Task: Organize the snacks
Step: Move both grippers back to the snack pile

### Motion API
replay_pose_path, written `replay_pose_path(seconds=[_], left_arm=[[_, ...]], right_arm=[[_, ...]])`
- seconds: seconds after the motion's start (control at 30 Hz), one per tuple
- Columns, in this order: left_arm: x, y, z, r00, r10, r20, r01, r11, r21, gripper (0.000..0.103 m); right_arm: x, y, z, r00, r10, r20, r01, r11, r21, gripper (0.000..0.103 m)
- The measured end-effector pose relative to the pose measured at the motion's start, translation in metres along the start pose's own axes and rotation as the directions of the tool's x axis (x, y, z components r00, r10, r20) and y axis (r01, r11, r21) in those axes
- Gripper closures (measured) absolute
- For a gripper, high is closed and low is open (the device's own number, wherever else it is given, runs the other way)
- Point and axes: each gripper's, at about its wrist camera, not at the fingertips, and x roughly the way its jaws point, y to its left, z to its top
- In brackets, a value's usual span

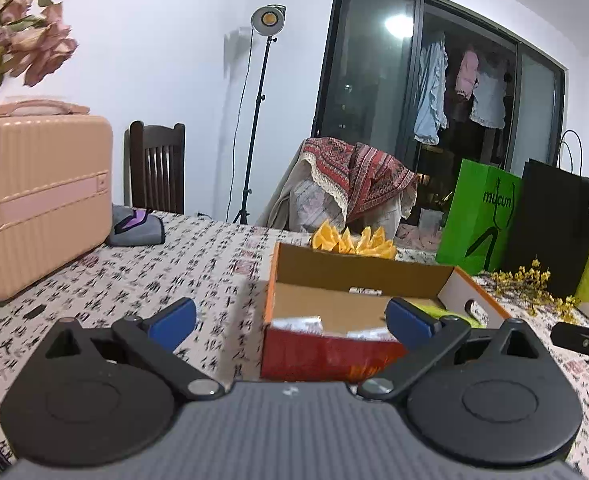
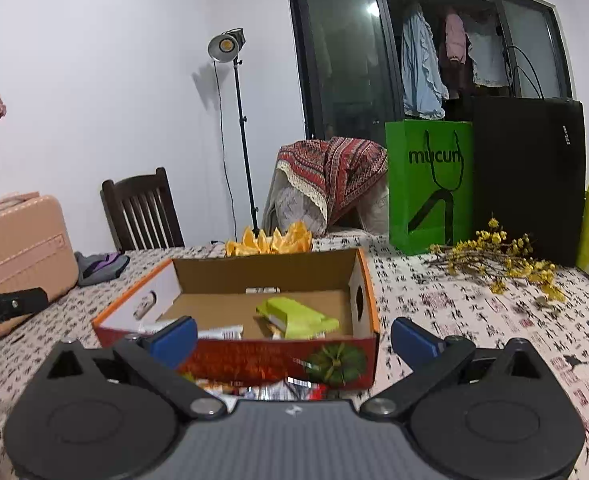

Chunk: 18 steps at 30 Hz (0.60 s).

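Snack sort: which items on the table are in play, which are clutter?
In play: cardboard box, green snack pack and white packets inside it, wrappers in front of box.

Clutter: pink case, green bag, black bag, yellow flower sprig, grey pouch.

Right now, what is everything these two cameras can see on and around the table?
Cardboard box: one, red-orange outside, open, table centre.
Green snack packet: one, inside the box.
White packets: a few, inside, near front wall.
Orange wedges: one cluster, behind box.
Pink case: one, table's left.
Green bag: one, right rear.
Black bag: one, beside it.
Yellow flower sprigs: one bunch, lying before the bags.
Lamp stand: one, by wall.
Left gripper: black, blue pads, open.
Right gripper: same, open.
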Motion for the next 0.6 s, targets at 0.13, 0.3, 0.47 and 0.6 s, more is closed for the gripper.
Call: replay_pose_path(seconds=[0.13, 0.3, 0.47, 0.6], left_arm=[[-0.006, 0.006, -0.011, 1.000, -0.001, -0.020, 0.001, 1.000, 0.006, 0.000], [-0.009, 0.010, -0.024, 0.999, -0.011, -0.051, 0.012, 1.000, 0.012, 0.000], [-0.018, 0.013, -0.035, 0.998, -0.010, -0.056, 0.011, 1.000, 0.025, 0.000], [-0.020, 0.019, -0.039, 0.998, -0.004, -0.065, 0.006, 1.000, 0.024, 0.000]], right_arm=[[-0.008, -0.001, -0.011, 1.000, 0.002, -0.018, -0.002, 1.000, -0.012, 0.000], [-0.016, -0.002, -0.024, 0.999, 0.014, -0.044, -0.015, 1.000, -0.022, 0.000], [-0.020, -0.003, -0.038, 0.996, 0.050, -0.075, -0.052, 0.998, -0.031, 0.000], [-0.021, -0.003, -0.046, 0.992, 0.069, -0.105, -0.072, 0.997, -0.027, 0.000]])
